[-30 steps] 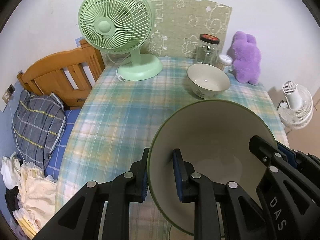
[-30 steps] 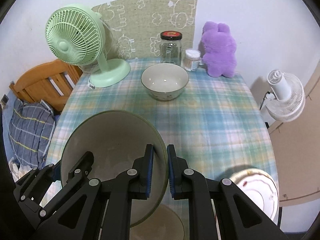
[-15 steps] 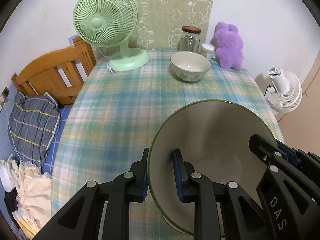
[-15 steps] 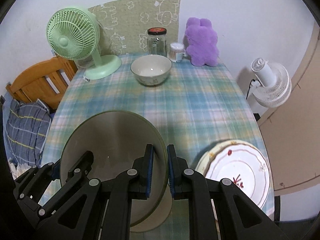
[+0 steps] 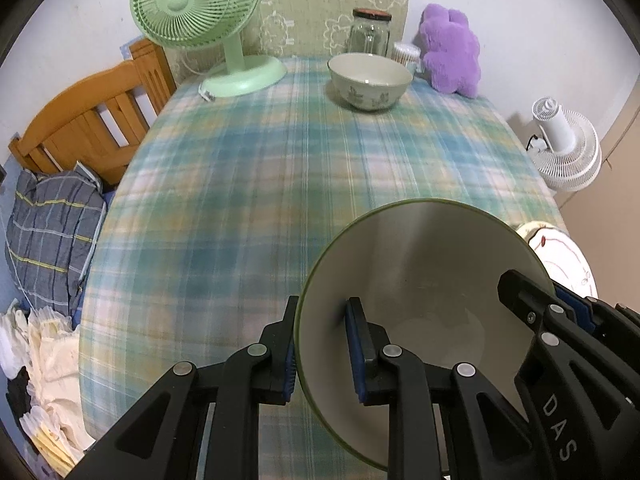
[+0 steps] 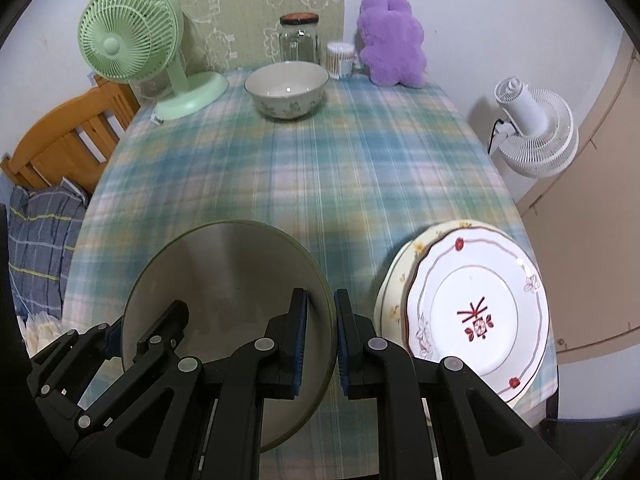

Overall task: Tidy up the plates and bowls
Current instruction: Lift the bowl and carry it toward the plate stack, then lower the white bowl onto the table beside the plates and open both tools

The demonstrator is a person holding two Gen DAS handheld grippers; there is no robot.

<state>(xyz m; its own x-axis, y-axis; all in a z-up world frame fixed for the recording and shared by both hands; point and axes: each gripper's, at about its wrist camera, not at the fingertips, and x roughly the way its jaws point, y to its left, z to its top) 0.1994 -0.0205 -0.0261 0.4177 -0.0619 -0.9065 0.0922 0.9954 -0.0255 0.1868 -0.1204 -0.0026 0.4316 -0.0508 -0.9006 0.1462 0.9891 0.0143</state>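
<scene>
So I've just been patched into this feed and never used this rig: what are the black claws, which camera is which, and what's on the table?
There is no robot arm. A person holds a two-finger clamp in each hand, and each clamp carries a wide-angle camera looking forward along its fingers. In the left wrist view, the left gripper pinches one side of the rim of a large green-rimmed bowl. In the right wrist view, the right gripper pinches the opposite side of the same rim, so both hold one bowl above the plaid tablecloth. On the near right lies a stack of plates, a red-patterned one on top. At the far end stand a smaller bowl, a green fan, a glass jar, a cotton swab box and a purple plush toy.
</scene>
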